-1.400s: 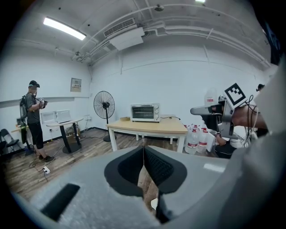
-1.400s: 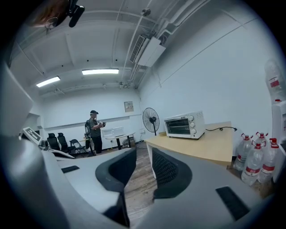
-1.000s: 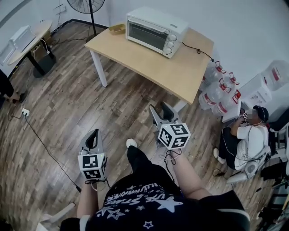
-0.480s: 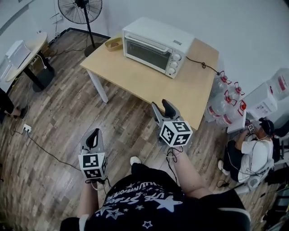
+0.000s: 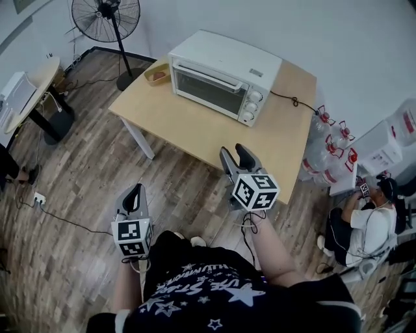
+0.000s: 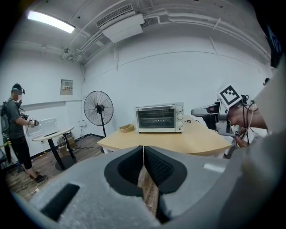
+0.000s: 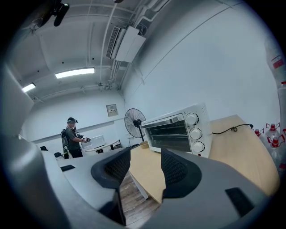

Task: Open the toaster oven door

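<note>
Now, the shut toaster oven point(image 5: 221, 77) holds racks point(image 7: 172, 133).

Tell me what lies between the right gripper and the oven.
Only bare table lies between the right gripper, jaws apart, and the oven. The head view shows this.

The light wooden counter point(image 5: 195, 127) stands on a dark plank floor point(image 5: 84, 169). On its far left corner lies a small brown tray point(image 5: 156, 75), and a black cable point(image 5: 294, 101) runs over its far right corner. Behind the counter's left end stands a black pedestal fan point(image 5: 106, 18). To the right of the counter, large clear water bottles point(image 5: 323, 151) with red caps are grouped on the floor, and beyond them a person point(image 5: 365, 224) in a white shirt sits low. Well to the left of the counter is a round table point(image 5: 42, 71) with a white box point(image 5: 15, 88) on it.
</note>
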Available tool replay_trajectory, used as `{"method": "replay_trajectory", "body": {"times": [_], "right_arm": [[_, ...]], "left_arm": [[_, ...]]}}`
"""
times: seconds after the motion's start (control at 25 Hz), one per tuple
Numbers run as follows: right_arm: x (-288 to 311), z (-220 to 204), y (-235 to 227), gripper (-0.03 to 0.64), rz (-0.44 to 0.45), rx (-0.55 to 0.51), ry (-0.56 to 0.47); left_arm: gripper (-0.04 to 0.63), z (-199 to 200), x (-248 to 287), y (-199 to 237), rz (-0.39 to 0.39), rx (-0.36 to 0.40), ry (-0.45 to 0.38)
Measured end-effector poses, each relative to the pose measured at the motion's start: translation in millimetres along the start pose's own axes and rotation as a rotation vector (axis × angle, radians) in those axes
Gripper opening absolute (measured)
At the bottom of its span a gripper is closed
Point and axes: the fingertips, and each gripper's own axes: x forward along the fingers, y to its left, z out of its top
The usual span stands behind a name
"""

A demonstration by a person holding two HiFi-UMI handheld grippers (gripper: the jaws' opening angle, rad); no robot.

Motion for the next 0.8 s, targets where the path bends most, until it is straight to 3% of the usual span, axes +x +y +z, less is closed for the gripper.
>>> {"method": "replay_trajectory", "body": {"times": [0.36, 0.8], "right_arm": [[42.3, 20.3, -30.1, 0.196, -0.125, 0.019, -0.035], [102.3, 66.8, -62.2, 0.181, -0.369, 0.058, -0.115]], "left_arm": [[0.021, 28.3, 83.3, 36.0, -0.086, 0.013, -0.024], [0.021, 96.7, 218.1, 74.3, -0.323, 0.078, -0.082]]}}
